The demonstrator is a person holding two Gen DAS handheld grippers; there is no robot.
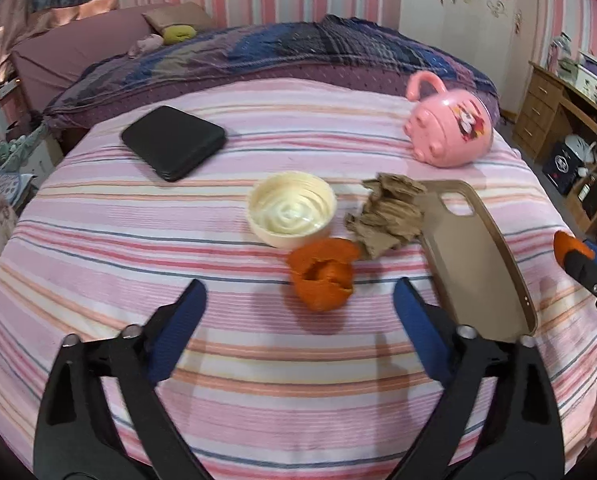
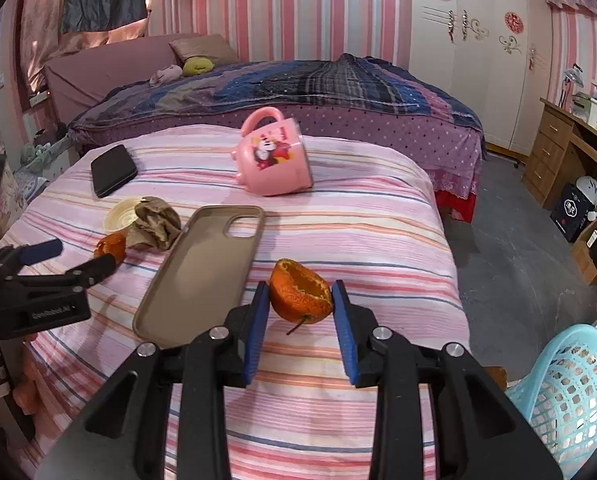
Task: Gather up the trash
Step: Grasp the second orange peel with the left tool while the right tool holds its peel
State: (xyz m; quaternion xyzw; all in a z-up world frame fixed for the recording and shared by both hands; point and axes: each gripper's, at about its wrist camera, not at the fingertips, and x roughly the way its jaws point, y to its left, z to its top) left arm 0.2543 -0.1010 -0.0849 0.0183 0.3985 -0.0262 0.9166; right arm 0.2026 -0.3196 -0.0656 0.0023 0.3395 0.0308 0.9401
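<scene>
While the right gripper point(image 2: 300, 300) clenches an orange peel point(image 2: 300, 295), the left gripper point(image 1: 298, 316), fingers released, nears another peel point(image 1: 322, 274) mid-bed; next, close on it.

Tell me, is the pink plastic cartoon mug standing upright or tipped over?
Tipped over. The pink plastic cartoon mug lies on its side on the striped bedsheet, handle pointing up.

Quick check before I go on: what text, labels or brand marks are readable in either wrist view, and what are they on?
"GenRobot.AI", roughly; small and soft: white print on the left gripper body.
Pink mug: red script beside the cartoon mouse, too blurred to read.
Dark box on the floor by the desk: white emblem, unreadable.
</scene>
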